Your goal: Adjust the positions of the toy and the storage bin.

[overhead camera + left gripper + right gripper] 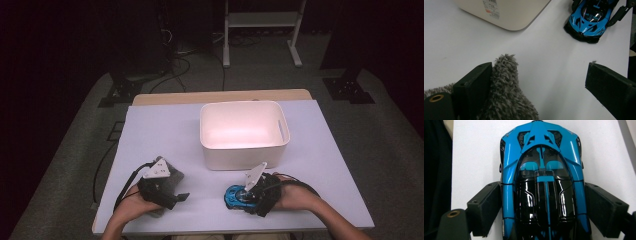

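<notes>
While the right tool (541,212) clamps the car (541,182), the left tool (544,82) stands apart beside the plush (506,97)
Next, I think, lift the car over the bin (244,150), still on the worktop (160,135)

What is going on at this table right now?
A person holds a claw in each hand. The right claw has its jaws against both sides of a blue toy car on the table. The left claw is open beside a grey fuzzy thing. A white bin sits just behind them.
</notes>
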